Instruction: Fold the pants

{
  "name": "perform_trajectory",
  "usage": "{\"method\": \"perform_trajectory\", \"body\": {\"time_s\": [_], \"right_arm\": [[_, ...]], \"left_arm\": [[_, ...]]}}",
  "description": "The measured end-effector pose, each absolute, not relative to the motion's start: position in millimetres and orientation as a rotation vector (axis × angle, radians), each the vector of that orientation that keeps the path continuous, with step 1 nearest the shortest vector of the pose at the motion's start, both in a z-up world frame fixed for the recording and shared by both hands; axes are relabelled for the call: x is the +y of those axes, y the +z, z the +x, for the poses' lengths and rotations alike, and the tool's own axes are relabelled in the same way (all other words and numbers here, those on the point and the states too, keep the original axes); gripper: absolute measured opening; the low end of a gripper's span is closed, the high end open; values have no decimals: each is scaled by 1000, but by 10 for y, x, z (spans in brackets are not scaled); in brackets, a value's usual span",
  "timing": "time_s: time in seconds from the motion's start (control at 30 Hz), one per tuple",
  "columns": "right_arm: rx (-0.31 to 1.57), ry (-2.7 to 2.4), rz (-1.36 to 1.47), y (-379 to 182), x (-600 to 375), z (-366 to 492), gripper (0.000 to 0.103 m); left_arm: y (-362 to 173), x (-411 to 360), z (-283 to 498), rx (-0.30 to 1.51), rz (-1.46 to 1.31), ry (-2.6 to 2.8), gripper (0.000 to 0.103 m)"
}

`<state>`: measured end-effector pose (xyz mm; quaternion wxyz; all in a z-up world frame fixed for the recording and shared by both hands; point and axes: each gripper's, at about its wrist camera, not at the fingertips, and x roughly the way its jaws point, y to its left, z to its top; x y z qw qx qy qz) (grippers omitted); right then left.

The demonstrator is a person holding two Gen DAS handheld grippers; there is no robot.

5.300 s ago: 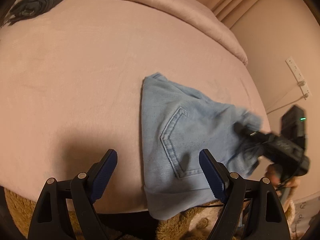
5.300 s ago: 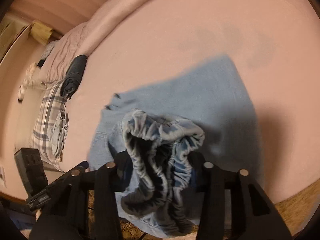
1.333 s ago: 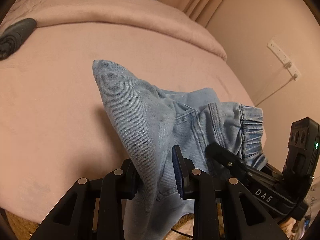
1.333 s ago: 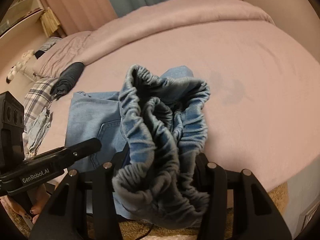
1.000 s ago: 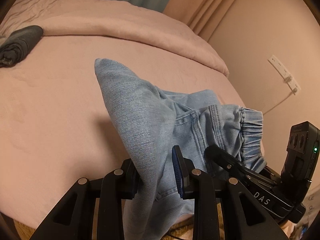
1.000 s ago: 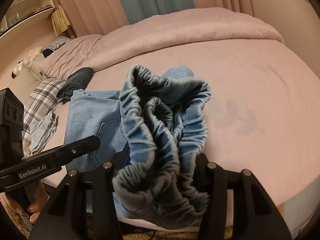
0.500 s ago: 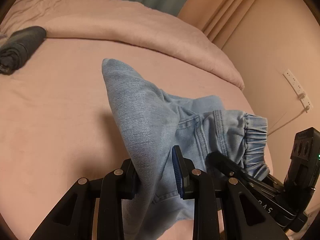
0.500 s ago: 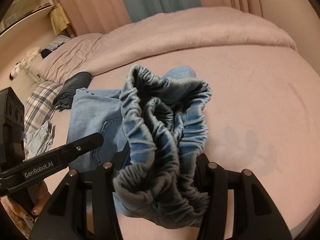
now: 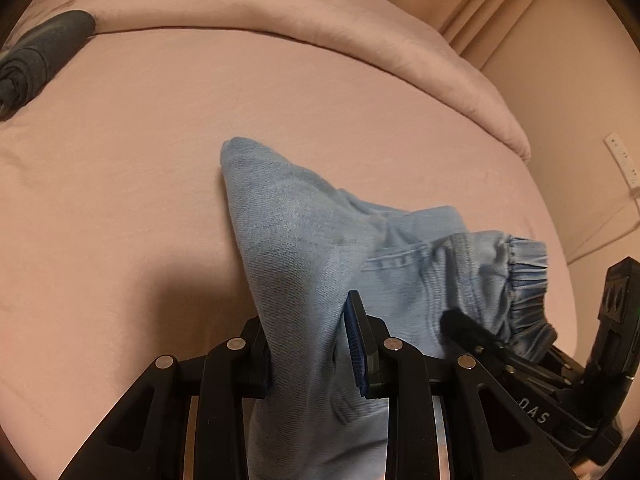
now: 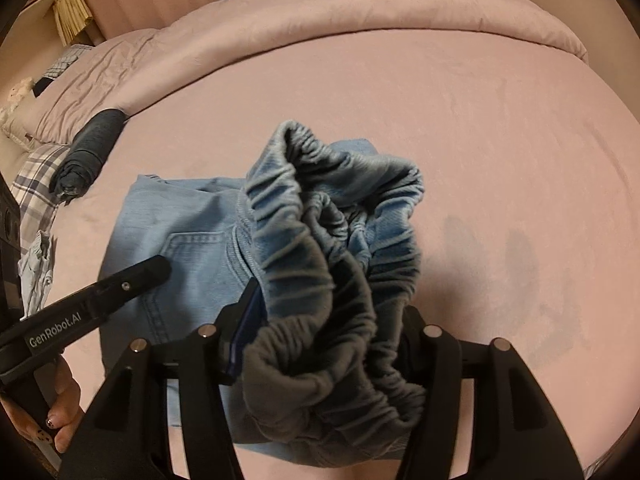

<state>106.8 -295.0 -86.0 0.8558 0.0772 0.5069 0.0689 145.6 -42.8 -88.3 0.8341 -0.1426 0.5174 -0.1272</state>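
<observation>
Light blue denim pants (image 9: pixel 320 248) lie partly on the pink bed (image 9: pixel 120 200), folded, with a back pocket (image 10: pixel 196 256) facing up. My left gripper (image 9: pixel 306 320) is shut on a raised fold of the leg cloth, which peaks ahead of it. In my right gripper (image 10: pixel 328 308) the bunched elastic waistband (image 10: pixel 340 208) still sits between the jaws, and they are opening. The left blue pad shows its bare face beside the cloth. The right gripper's black finger (image 9: pixel 452 316) lies by the waistband (image 9: pixel 524 264) in the left wrist view.
A dark rolled garment (image 10: pixel 88 152) rests at the bed's far left, also in the left wrist view (image 9: pixel 36 56). A pink duvet (image 9: pixel 280 12) runs across the back. Plaid cloth (image 10: pixel 32 184) lies at the left edge. A hand (image 10: pixel 60 412) grips the left tool. A wall socket (image 9: pixel 622 156) is on the right.
Both grippers have sunk toward the bed and moved forward with the pants. The right jaws have widened, baring the left blue pad. The left grip is unchanged.
</observation>
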Motion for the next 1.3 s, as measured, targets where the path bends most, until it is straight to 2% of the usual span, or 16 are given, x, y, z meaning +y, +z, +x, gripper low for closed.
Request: {"method": "perform_trajectory", "body": {"time_s": [0.13, 0.23, 0.3, 0.4, 0.5, 0.67, 0.73, 0.8, 1.0, 1.1, 1.3], "right_arm": [[1074, 127, 155, -951, -3005, 1080, 65], [1080, 113, 149, -1008, -3028, 1119, 70], [1084, 107, 155, -1036, -3038, 1139, 77], [1091, 85, 161, -1105, -3096, 1162, 90], [1083, 86, 203, -1108, -3150, 1115, 91], [1073, 83, 175, -1022, -3124, 920, 92], [1069, 80, 178, -995, -3138, 812, 92], [1069, 87, 185, -961, -3162, 707, 92], [973, 105, 122, -556, -3088, 394, 95], [894, 133, 98, -280, -3040, 213, 102], [795, 170, 91, 86, -3000, -131, 103]], "left_arm": [[-983, -455, 1507, 1111, -296, -244, 28], [-1056, -379, 1486, 1118, -299, -235, 33], [-1104, -365, 1495, 1120, -288, -221, 46], [-1122, -343, 1438, 1106, -284, -220, 52], [-1095, -340, 1333, 1098, -262, -208, 60], [-960, -326, 994, 1104, -208, -224, 61], [-851, -323, 842, 1076, -169, -228, 70], [-700, -301, 664, 1030, -142, -225, 83], [-194, -166, 271, 890, -142, -207, 99], [21, -105, 136, 831, -181, -212, 100], [227, -132, -67, 782, -209, -217, 102]]}}
